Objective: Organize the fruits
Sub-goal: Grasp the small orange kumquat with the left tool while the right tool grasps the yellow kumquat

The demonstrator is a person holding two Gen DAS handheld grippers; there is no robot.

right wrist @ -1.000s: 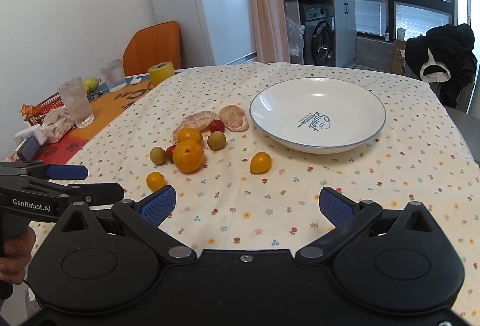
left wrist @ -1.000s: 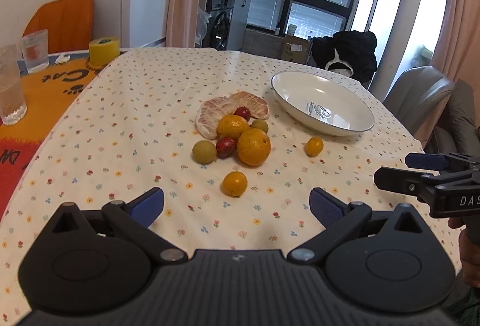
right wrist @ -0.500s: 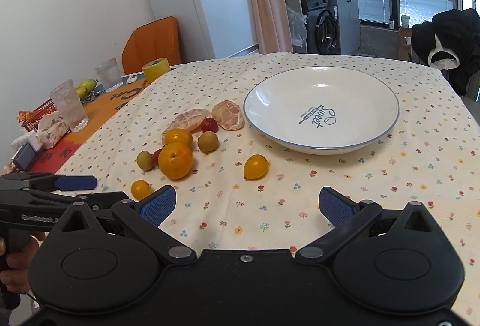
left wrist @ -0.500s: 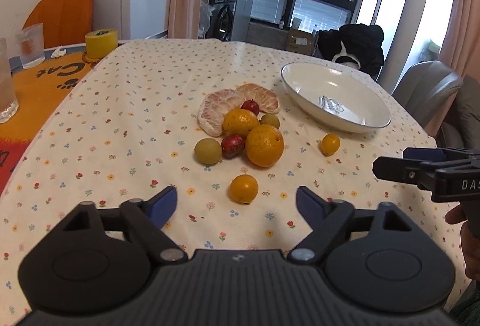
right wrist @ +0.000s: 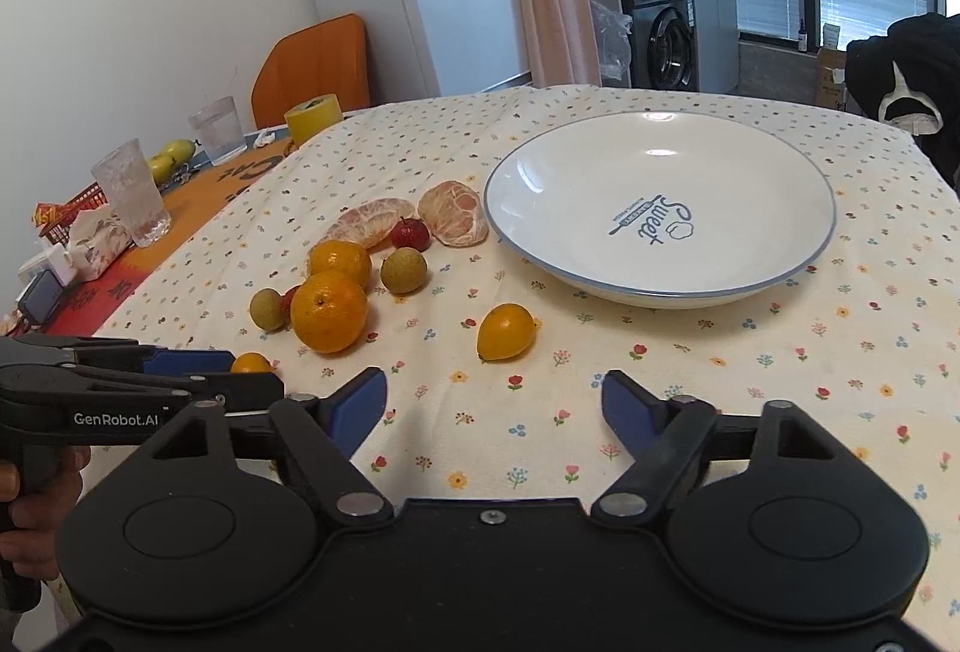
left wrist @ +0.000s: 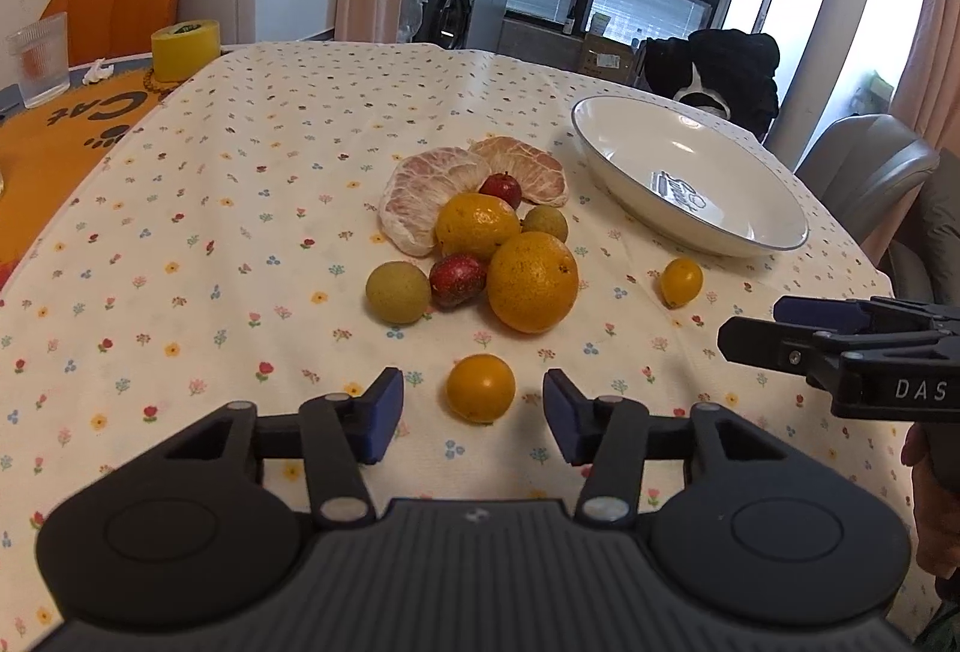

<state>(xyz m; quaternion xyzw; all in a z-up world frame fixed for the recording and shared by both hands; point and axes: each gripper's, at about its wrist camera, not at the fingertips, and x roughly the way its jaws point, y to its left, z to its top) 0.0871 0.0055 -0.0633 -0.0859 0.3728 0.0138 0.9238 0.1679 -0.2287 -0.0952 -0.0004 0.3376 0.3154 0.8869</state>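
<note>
The left gripper (left wrist: 473, 415) has its jaws apart, a small orange (left wrist: 480, 388) lying on the cloth (left wrist: 240, 208) between the blue pads (left wrist: 379, 415) — no pad touches it; the right gripper (right wrist: 492, 409) is also spread wide and holds nothing, its tips low over bare cloth.

In the left view the fruit heap sits at 12 o'clock of the small orange: a big orange (left wrist: 532, 281), a second orange (left wrist: 477, 225) behind it, a green fruit (left wrist: 398, 291) at the heap's 9 o'clock, a red fruit (left wrist: 457, 279) touching the big orange; two peeled pomelo pieces (left wrist: 420, 193) lie at the far edge.

A yellow fruit (right wrist: 505, 331) lies apart — at 12 o'clock of the right gripper, near the plate (right wrist: 798, 184); the plate holds no fruit and lies at 1 o'clock.
</note>
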